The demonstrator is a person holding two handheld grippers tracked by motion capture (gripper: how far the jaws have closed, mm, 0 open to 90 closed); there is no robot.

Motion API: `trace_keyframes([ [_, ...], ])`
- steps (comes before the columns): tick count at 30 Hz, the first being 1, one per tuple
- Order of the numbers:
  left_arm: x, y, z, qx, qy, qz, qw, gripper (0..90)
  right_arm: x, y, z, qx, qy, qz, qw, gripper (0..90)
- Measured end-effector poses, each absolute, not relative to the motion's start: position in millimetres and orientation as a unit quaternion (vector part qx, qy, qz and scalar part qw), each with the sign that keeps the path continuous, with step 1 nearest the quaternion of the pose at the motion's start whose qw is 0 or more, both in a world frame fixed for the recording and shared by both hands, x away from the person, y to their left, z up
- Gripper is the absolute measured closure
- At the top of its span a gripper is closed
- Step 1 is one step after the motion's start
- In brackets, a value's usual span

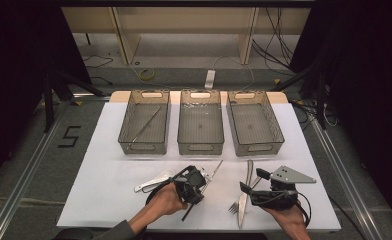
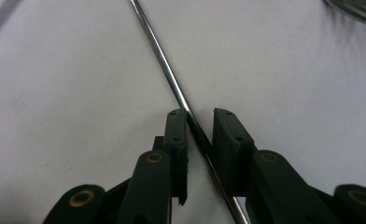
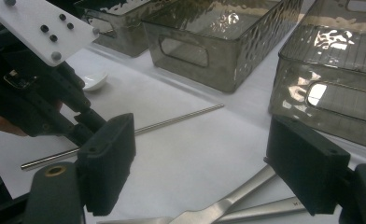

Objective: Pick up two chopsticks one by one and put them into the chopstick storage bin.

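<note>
Closing on the metal chopstick (image 2: pixel 172 86) lying on the white tabletop (image 1: pixel 104 170) calls for keeping the left gripper (image 2: pixel 200 122) square across the thin rod, whose narrow jaws flank it with a small gap on one side. The right gripper (image 3: pixel 200 158) hangs wide open over a fork (image 1: pixel 234 206) and knife (image 1: pixel 243 200). Three bins (image 1: pixel 200 145) stand behind; one spoon (image 1: pixel 154 181), two chopsticks counted.

3 smoky grey translucent bins (image 1: pixel 200 127) with a dimpled pattern, white table sheet (image 1: pixel 99 165), shiny silver chopstick (image 2: pixel 162 65), black left gripper (image 2: pixel 200 122).
</note>
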State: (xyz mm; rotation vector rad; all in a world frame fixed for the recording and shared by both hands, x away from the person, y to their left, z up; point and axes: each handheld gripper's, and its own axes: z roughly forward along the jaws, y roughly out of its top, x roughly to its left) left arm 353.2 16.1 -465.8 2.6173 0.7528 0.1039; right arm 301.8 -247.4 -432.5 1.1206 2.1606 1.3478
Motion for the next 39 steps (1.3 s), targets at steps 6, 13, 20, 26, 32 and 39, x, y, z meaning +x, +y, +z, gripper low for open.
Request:
trace_keyframes([
  [6, 355.9, 18.6, -465.5, 0.937, 0.274, 0.030, 0.213, 77.4, 301.3, -247.3, -432.2, 0.396, 0.764, 0.477, 0.179, 24.9],
  [13, 357.8, 20.6, -465.2, 0.938, 0.274, 0.032, 0.210, 80.1, 301.4, -247.4, -432.3, 0.396, 0.764, 0.476, 0.180, 25.0],
  [20, 358.3, 21.1, -465.9, 0.940, 0.267, 0.037, 0.208, 84.5, 301.6, -247.9, -432.1, 0.396, 0.763, 0.477, 0.180, 25.1],
  [26, 358.3, 21.8, -465.7, 0.941, 0.263, 0.038, 0.209, 84.6, 301.5, -247.6, -431.8, 0.396, 0.764, 0.476, 0.181, 25.2],
  [32, 360.7, 24.3, -464.9, 0.941, 0.260, 0.029, 0.214, 84.7, 301.9, -247.9, -432.1, 0.398, 0.763, 0.476, 0.179, 25.2],
  [39, 366.1, 34.5, -452.3, 0.935, 0.265, 0.030, 0.233, 84.7, 301.8, -248.6, -431.7, 0.397, 0.762, 0.478, 0.179, 25.2],
])
